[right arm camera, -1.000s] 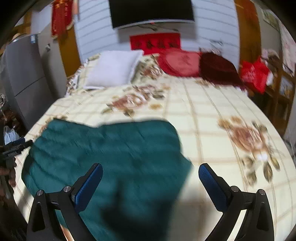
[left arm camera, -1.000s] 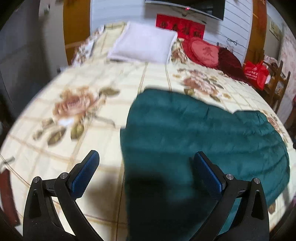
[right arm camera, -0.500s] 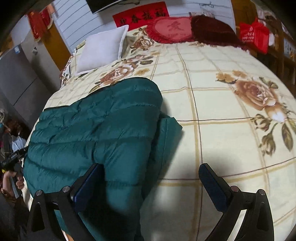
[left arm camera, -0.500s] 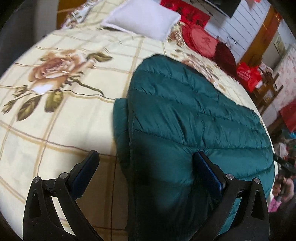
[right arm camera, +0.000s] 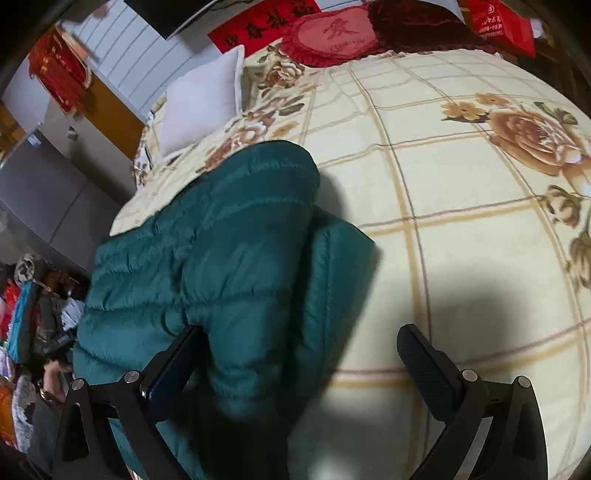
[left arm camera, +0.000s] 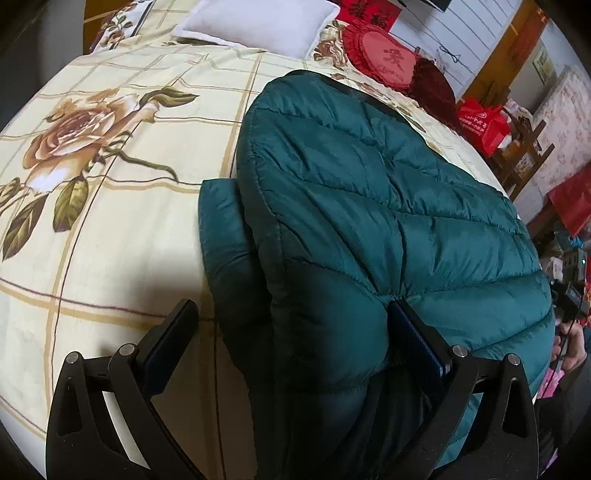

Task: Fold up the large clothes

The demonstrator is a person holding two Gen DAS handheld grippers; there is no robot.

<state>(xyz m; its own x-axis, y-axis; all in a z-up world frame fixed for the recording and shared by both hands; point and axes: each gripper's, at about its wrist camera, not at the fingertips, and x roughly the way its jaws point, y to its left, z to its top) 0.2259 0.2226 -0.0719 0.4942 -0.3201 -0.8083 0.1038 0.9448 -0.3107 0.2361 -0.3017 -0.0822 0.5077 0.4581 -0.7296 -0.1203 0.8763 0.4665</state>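
A dark green quilted down jacket [left arm camera: 369, 206] lies folded on the floral bedspread [left arm camera: 110, 184]; a lower layer sticks out at its edge. It also shows in the right wrist view [right arm camera: 229, 251]. My left gripper [left arm camera: 291, 336] is open, low over the jacket's near left edge, its right finger pressed into the padding. My right gripper [right arm camera: 301, 354] is open, straddling the jacket's near right edge, left finger on the fabric, right finger over the bedspread [right arm camera: 461, 221].
A white pillow [left arm camera: 258, 22], a red heart cushion [left arm camera: 384, 59] and a dark red cushion [left arm camera: 432, 85] lie at the head of the bed. Red bags [left arm camera: 484, 122] and a wooden rack stand to the right. Clutter [right arm camera: 29, 314] lies beside the bed.
Both grippers have dropped down and forward onto the jacket's near edge. The jacket now fills the space between the fingers. Both stay open.
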